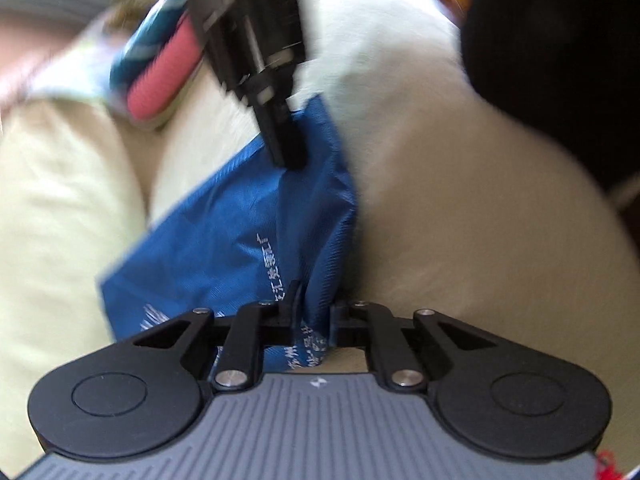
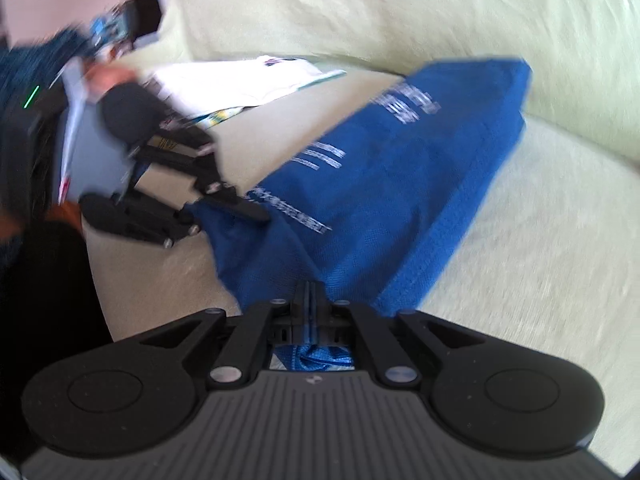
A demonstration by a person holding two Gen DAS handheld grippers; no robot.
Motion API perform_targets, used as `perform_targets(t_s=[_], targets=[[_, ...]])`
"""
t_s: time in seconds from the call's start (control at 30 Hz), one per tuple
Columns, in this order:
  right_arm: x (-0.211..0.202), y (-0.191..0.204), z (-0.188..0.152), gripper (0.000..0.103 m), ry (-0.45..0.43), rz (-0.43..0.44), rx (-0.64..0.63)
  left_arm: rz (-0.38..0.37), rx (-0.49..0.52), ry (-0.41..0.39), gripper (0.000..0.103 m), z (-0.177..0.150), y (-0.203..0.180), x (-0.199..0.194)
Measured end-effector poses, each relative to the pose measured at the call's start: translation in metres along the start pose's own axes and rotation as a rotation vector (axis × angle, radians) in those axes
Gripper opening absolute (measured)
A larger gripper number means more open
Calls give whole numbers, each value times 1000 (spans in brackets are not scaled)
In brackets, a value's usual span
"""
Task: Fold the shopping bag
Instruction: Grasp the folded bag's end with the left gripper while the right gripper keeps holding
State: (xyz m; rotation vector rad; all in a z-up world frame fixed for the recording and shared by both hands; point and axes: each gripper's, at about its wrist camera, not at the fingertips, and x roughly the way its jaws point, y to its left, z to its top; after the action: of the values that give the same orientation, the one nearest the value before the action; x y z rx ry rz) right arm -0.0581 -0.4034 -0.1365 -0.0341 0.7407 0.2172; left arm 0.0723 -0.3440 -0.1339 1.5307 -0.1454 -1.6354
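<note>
A blue shopping bag (image 1: 216, 240) with white print lies crumpled on a pale cushion. In the left wrist view my left gripper (image 1: 316, 300) is shut on a bunched fold of the bag's near edge. My right gripper (image 1: 288, 156) comes down from the top and pinches the bag's far corner. In the right wrist view the bag (image 2: 380, 184) stretches away to the upper right. My right gripper (image 2: 309, 288) has its fingers nearly together on blue fabric. At the left, my left gripper (image 2: 248, 208) holds the bag's other end.
The pale yellow-cream sofa cushion (image 2: 520, 260) spreads around the bag, with its backrest (image 2: 400, 8) behind. A white printed sheet (image 2: 248, 80) lies at the back left. A pink and teal object (image 1: 160, 76) sits beyond the bag. A dark shape (image 1: 560, 60) fills the upper right.
</note>
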Motion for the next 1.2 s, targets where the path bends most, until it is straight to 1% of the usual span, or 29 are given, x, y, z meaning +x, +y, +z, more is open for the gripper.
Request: perform_targets(t_s=[0.03,0.1,0.17,0.23,0.3,0.33,0.4,0.43,0.47,0.5,0.53,0.63,0.7,0.73,0.8,0.83,0.9,0.93,0.97,1.0,1.03,1.07,1.1,1.13,1.17,1.2], targets=[[-4,3,-1,41,-19,-19,-31,-31,-34,-7,10,-1,8,1],[-22,14,-7,41,-96,-24,-162,-69,-81,-21,10,-3,17,3],[-29,25,-14,41,-110,-30,-292,-96,-134,-38,10,-7,22,4],[-30,40,-25,41,-118,-57,-477,-115,-189,-53,11,-11,24,4],[-21,53,-39,41,-115,-111,-684,-132,-230,-65,11,-13,28,6],[-17,58,-44,41,-110,-130,-748,-139,-246,-69,11,-15,30,5],[-1,61,-60,35,-119,-183,-906,-150,-270,-77,11,-18,33,3],[3,60,-62,33,-140,-195,-917,-154,-279,-77,11,-19,35,3],[8,53,-59,17,-147,-176,-890,-160,-294,-77,12,-18,37,4],[12,48,-54,17,-134,-147,-847,-164,-308,-78,12,-19,41,5],[13,45,-51,17,-137,-137,-815,-165,-327,-80,12,-20,44,5],[13,21,-25,17,-75,-29,-493,-168,-390,-81,12,-15,49,8],[6,4,1,16,10,80,-239,-197,-444,-81,12,-12,48,3],[4,0,7,16,36,122,-187,-219,-476,-85,12,-11,45,-2],[0,-9,16,16,124,258,-37,-269,-544,-94,13,-10,37,-11],[3,-15,17,16,159,314,41,-285,-584,-91,13,-9,33,-13],[11,-31,18,16,232,411,213,-297,-696,-77,13,-11,31,-15],[15,-39,18,16,248,431,269,-298,-753,-75,13,-13,32,-15],[23,-54,18,16,269,463,383,-297,-815,-75,13,-17,34,-16],[29,-66,18,15,293,490,466,-297,-876,-75,13,-20,36,-16],[32,-74,18,14,295,489,505,-299,-928,-76,13,-23,37,-16],[39,-85,16,14,322,499,588,-303,-972,-77,14,-26,38,-16],[43,-90,15,13,338,503,629,-303,-1004,-77,15,-28,38,-16],[46,-96,14,11,353,506,669,-301,-1032,-74,18,-30,39,-18],[50,-103,14,10,375,507,716,-286,-1047,-59,29,-30,41,-20],[49,-104,12,9,384,501,742,-264,-1051,-36,30,-30,42,-22]])
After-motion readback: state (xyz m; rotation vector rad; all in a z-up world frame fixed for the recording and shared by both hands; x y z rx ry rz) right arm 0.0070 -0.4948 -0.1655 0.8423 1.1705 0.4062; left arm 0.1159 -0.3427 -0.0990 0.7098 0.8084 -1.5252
